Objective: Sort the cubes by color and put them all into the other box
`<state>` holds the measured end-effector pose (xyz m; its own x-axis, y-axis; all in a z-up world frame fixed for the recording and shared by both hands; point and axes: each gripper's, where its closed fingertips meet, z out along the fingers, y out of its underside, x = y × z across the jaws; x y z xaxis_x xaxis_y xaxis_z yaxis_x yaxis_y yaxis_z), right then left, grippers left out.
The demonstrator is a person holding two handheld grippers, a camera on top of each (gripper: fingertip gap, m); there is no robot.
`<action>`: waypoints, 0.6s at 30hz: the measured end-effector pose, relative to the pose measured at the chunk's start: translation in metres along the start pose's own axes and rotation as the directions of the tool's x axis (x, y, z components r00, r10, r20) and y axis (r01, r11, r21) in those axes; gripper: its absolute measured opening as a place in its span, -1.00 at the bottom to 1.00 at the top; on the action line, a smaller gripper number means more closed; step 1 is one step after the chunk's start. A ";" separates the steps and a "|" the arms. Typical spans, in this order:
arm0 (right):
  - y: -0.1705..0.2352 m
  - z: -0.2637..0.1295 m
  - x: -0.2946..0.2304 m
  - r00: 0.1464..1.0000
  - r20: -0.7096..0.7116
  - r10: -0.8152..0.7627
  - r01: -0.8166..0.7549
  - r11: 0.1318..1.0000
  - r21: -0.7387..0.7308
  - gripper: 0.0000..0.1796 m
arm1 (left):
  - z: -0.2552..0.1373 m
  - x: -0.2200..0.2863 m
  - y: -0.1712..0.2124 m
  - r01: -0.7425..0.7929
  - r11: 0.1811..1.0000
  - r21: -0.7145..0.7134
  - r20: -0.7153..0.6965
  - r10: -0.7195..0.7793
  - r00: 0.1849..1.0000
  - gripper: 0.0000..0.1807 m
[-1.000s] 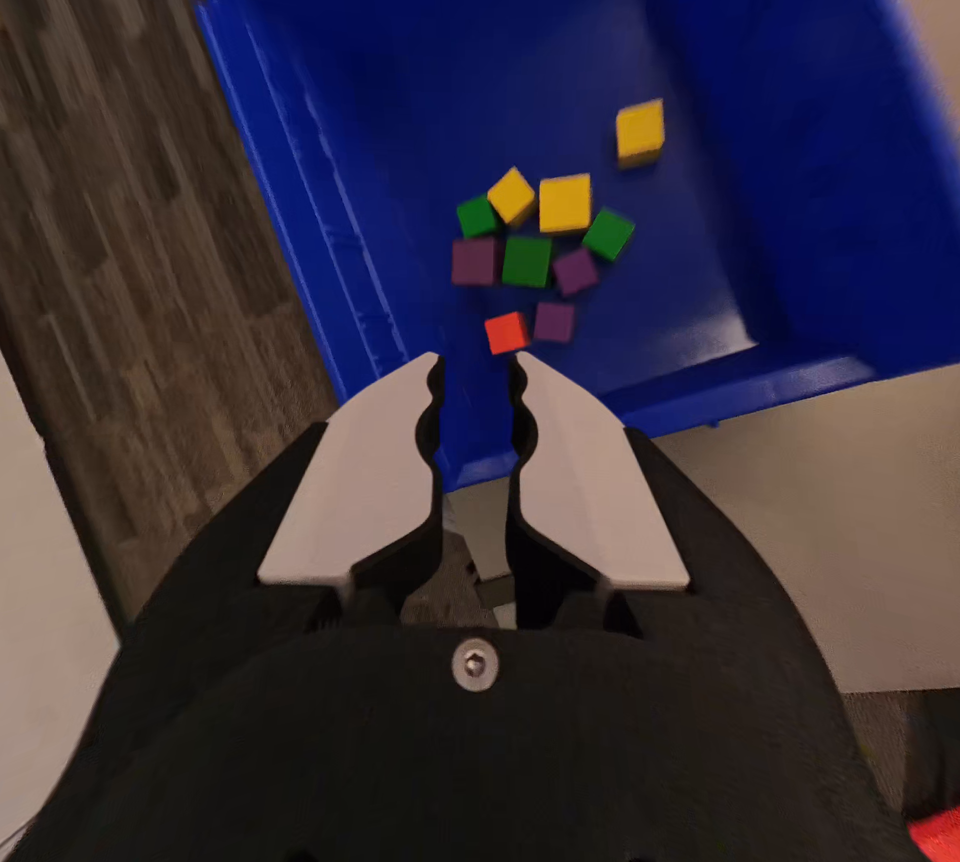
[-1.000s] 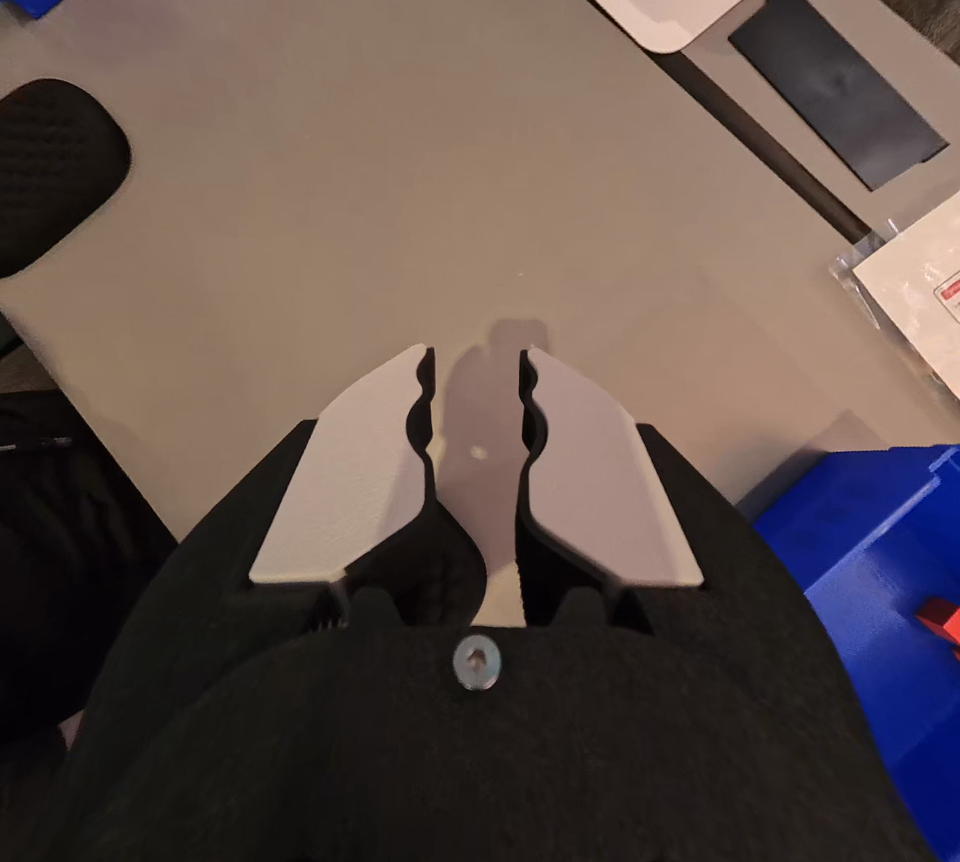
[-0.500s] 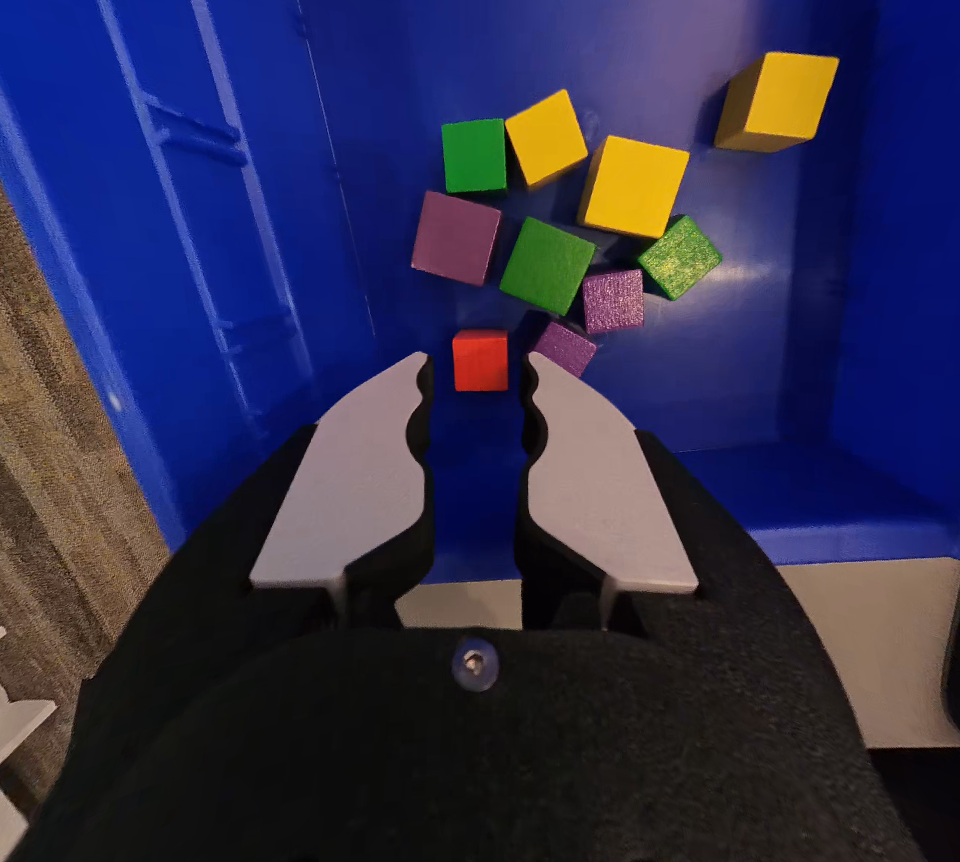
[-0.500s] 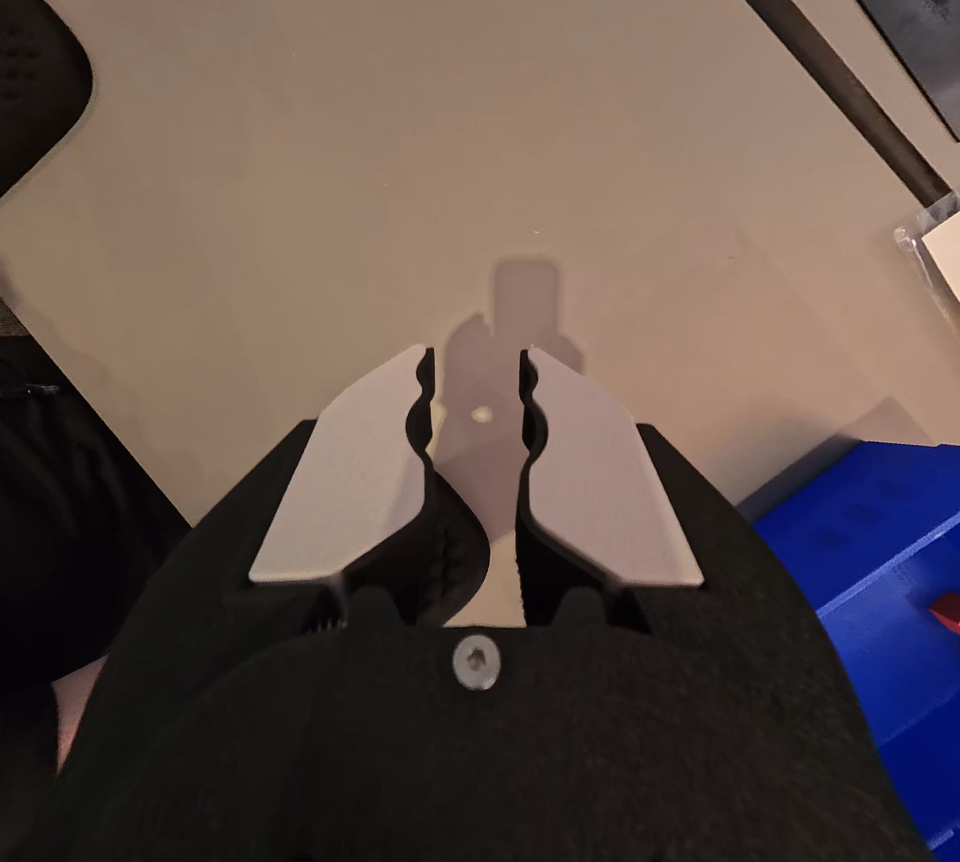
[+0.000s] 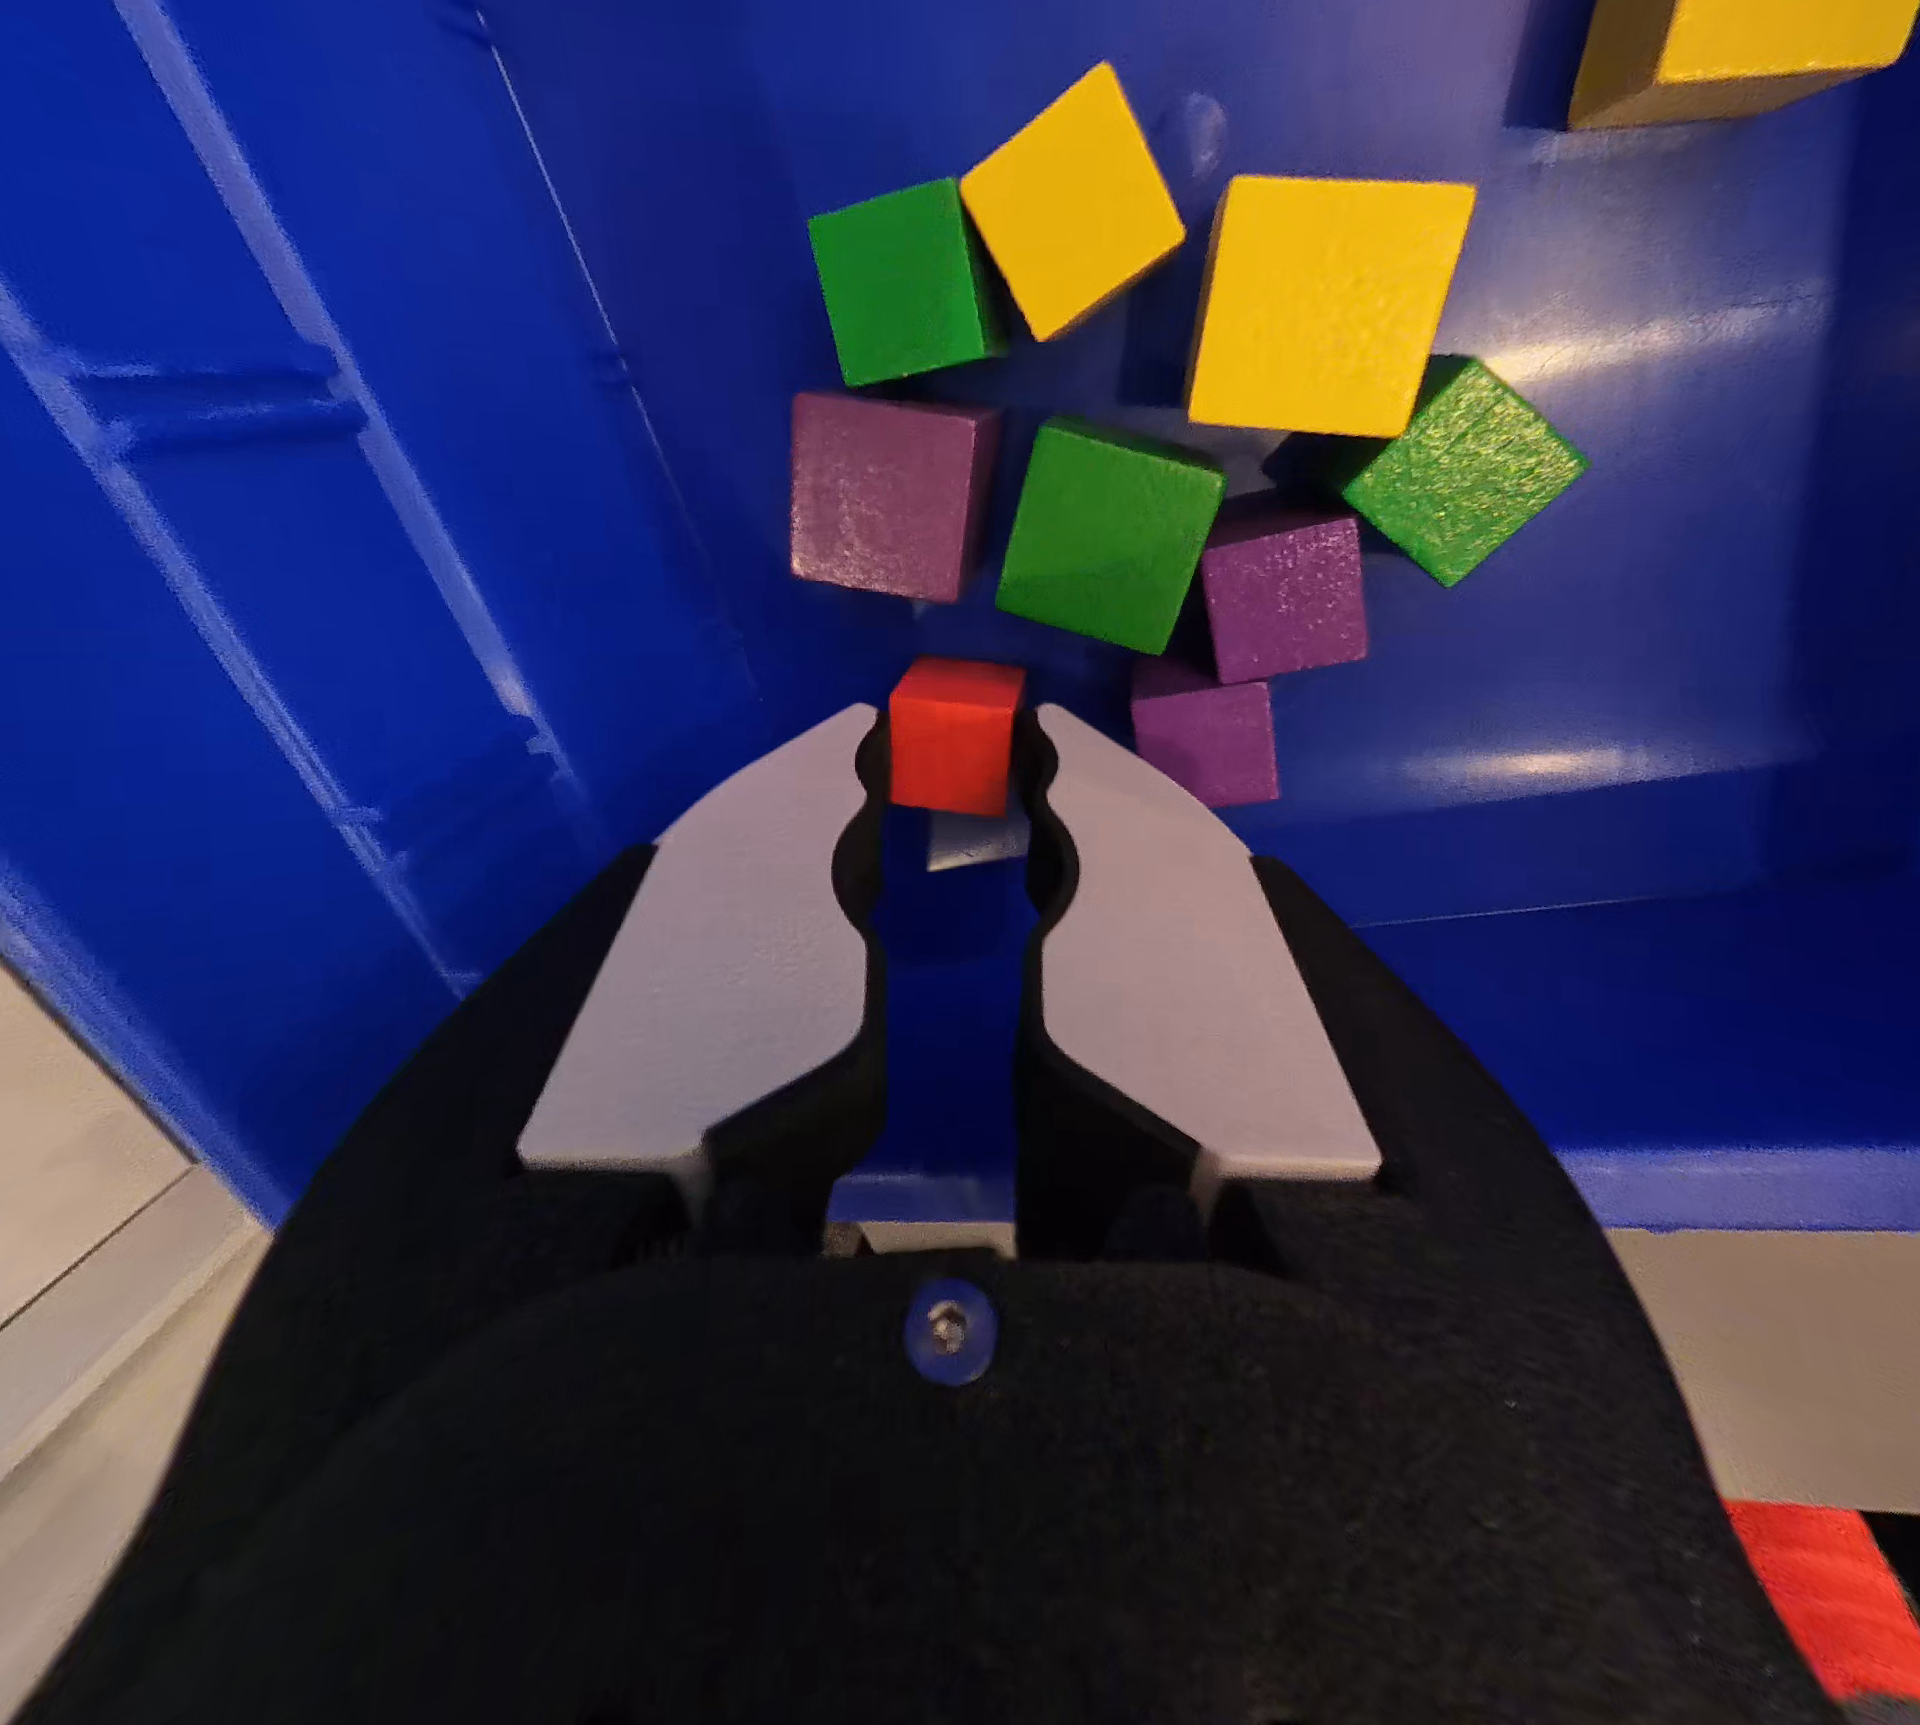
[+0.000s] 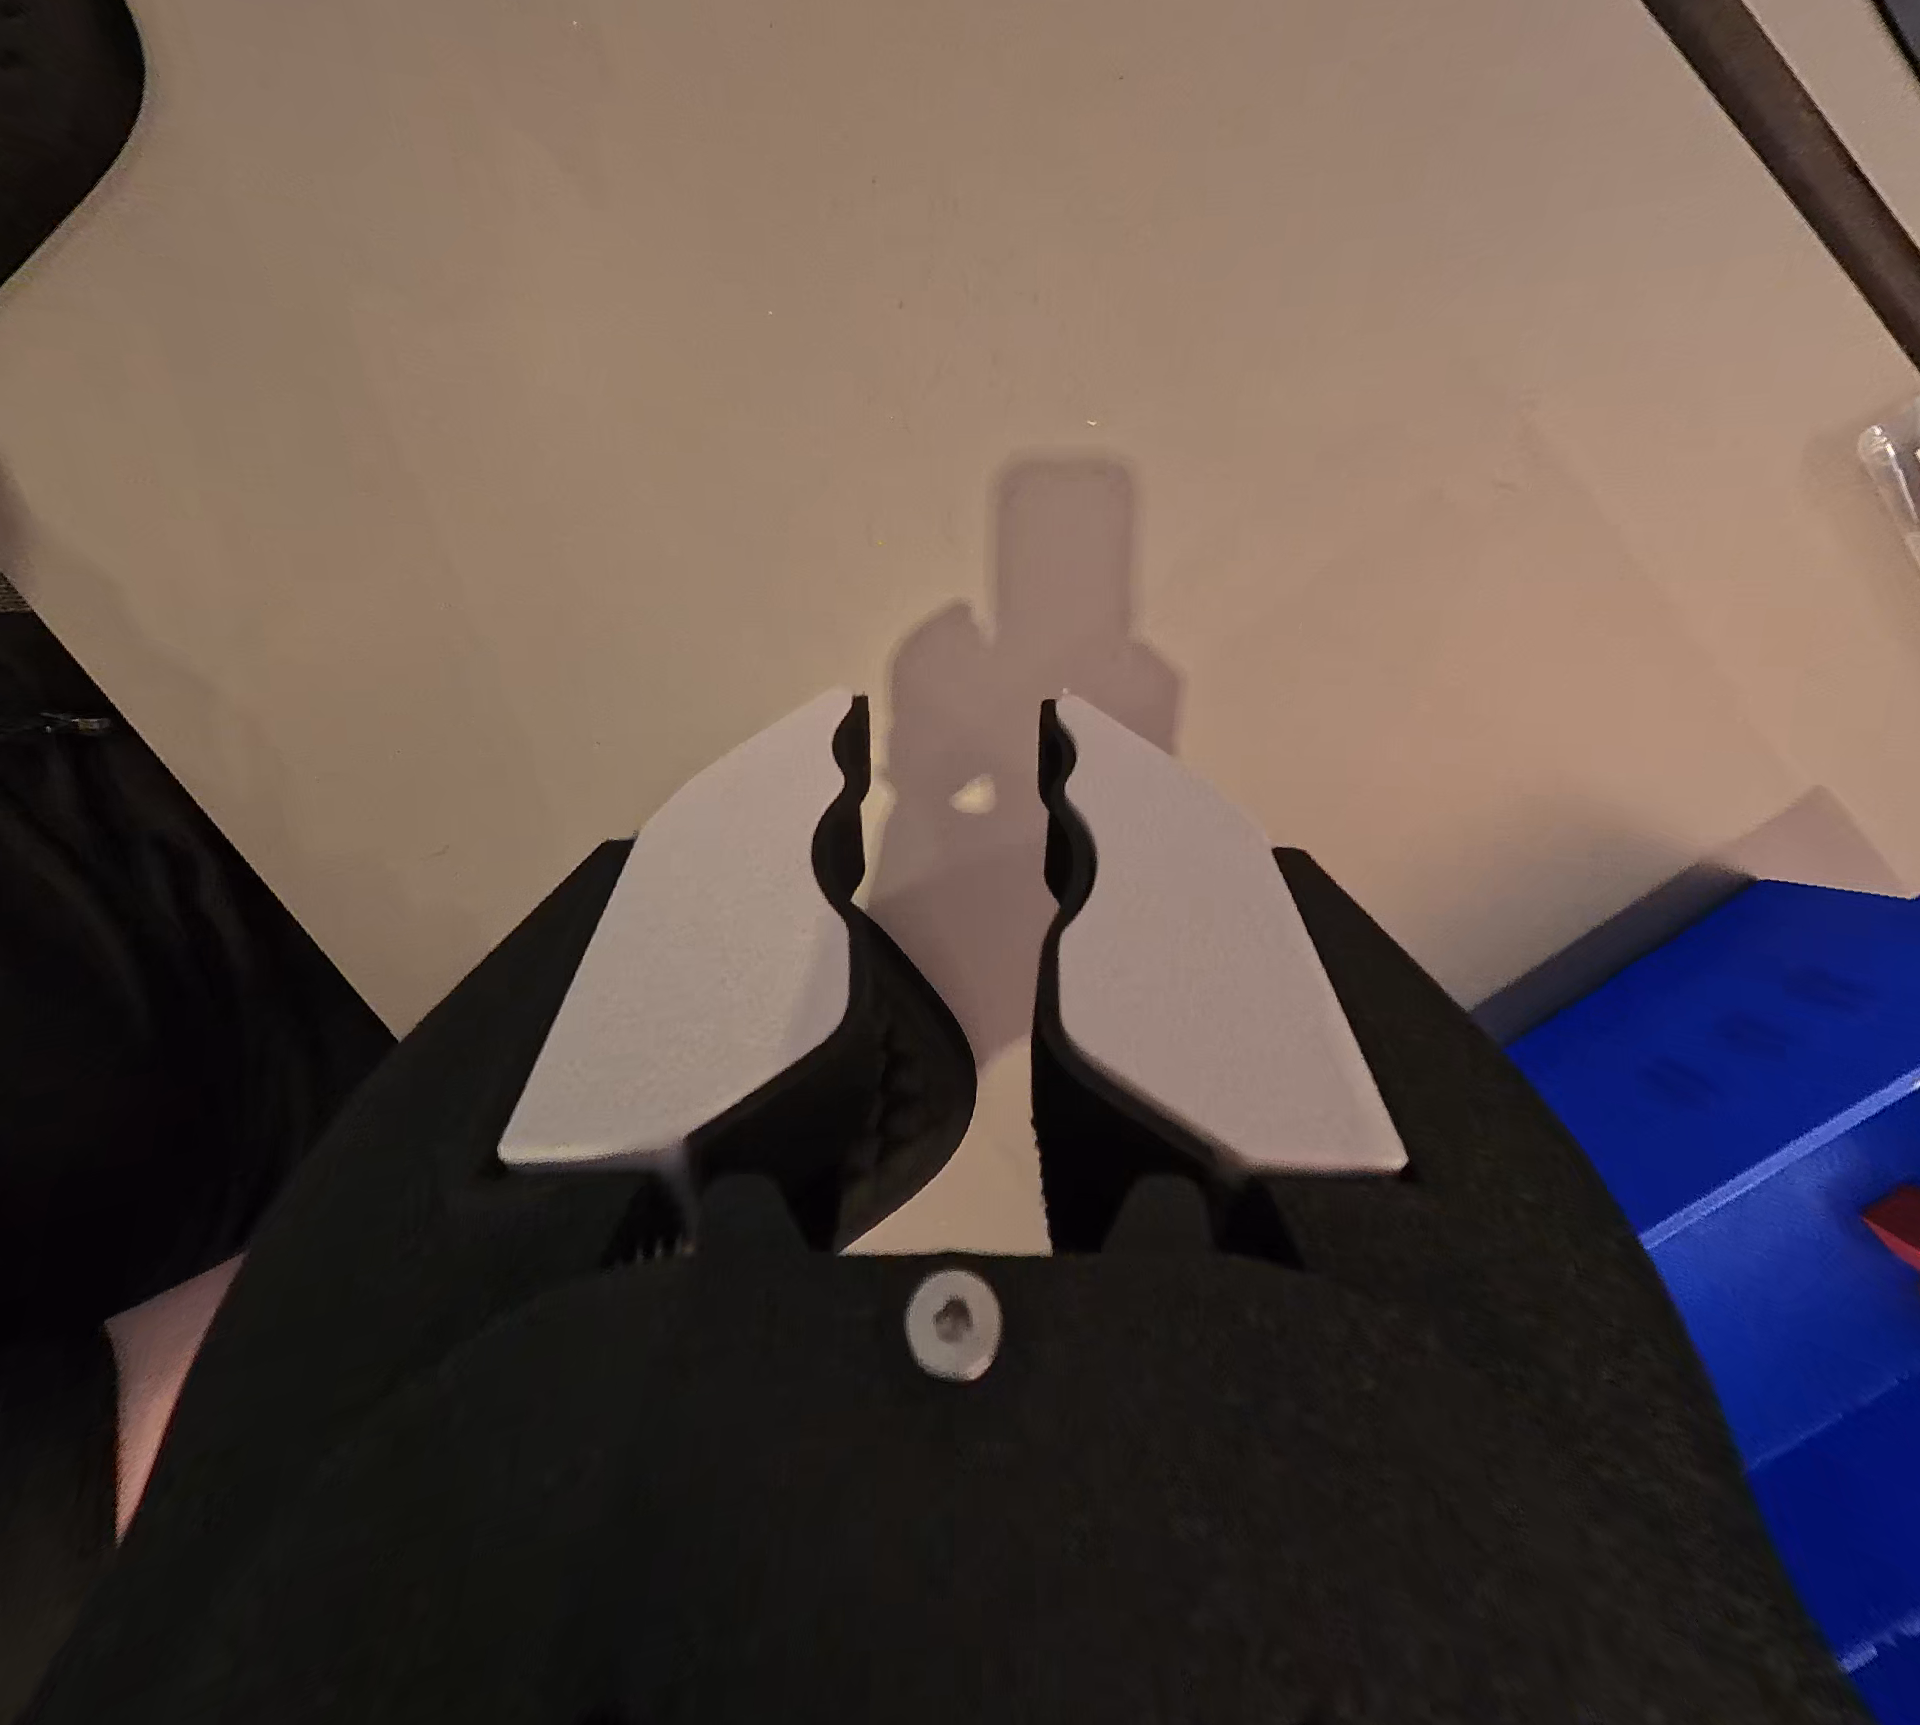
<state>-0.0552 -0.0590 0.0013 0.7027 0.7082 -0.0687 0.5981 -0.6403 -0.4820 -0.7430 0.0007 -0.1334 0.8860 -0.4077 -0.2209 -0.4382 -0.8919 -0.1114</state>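
Left wrist view: the left tool (image 5: 951, 745) reaches into the blue box (image 5: 312, 532), its jaws spread around the red cube (image 5: 951, 735) without clearly clamping it. Purple, green and yellow cubes cluster from 12 to 2 o'clock of it.

Right wrist view: the right tool (image 6: 951, 719), released and empty, hangs over the bare counter (image 6: 727, 273); another blue box (image 6: 1714, 1156) sits at 4 o'clock.

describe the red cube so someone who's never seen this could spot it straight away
Look inside the blue box, at the cluster of cubes on its floor. The red cube sits at the cluster's near edge, between the left gripper tips. It is the smallest, and the only red one there.
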 end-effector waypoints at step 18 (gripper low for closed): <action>-0.154 -0.024 -0.157 0.741 -0.012 -0.672 0.438 0.469 0.767 -0.73 | -0.308 0.312 -0.133 -0.121 0.074 0.990 0.020 0.773 0.634 -0.77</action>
<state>-0.2483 -0.0791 0.1077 0.1235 0.9510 0.2836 0.2925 0.2382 -0.9261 -0.3613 -0.0686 0.1107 0.2200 -0.9441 -0.2455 -0.2902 0.1770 -0.9405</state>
